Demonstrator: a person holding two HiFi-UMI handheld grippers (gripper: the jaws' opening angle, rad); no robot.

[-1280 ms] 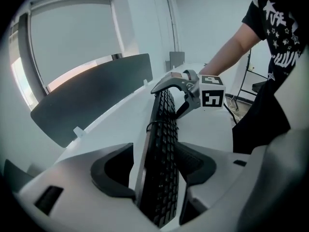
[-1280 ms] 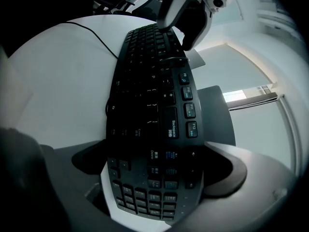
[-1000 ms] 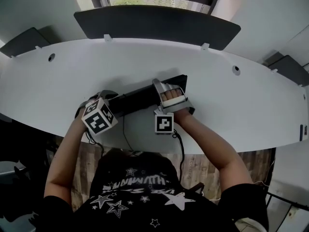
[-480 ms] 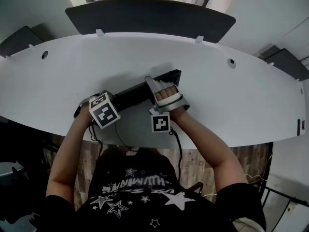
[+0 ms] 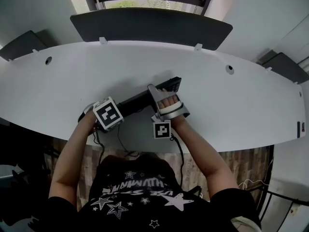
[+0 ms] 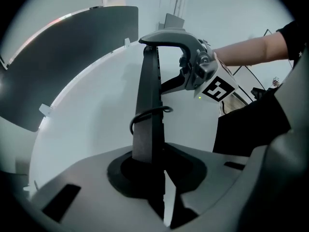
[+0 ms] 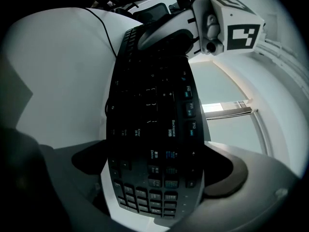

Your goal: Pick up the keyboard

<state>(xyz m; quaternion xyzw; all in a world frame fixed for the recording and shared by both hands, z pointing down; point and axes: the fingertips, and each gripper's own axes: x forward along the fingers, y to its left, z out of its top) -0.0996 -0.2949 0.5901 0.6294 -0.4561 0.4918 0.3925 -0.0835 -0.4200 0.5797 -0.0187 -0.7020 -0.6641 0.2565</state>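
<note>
A black keyboard (image 5: 137, 99) stands tilted up on its long edge on the white table (image 5: 227, 100). My right gripper (image 5: 165, 99) is shut on its right end, one jaw hooked over the top edge; the right gripper view shows the keypad end (image 7: 152, 187) filling the jaws. My left gripper (image 5: 107, 118) points down over the left end. In the left gripper view the keyboard (image 6: 147, 95) runs edge-on between the closing jaws of that gripper (image 6: 155, 178), with a thin bright gap beside one pad. A cable (image 6: 150, 112) loops off the keyboard.
A dark divider panel (image 5: 149, 25) stands along the table's far edge, with smaller panels at both ends. Cable holes (image 5: 229, 69) sit near the back. The table's near edge (image 5: 130, 146) runs just under my hands, a cord hanging off it.
My left gripper has come in and down over the keyboard's left end. My right gripper has kept its hold on the right end.
</note>
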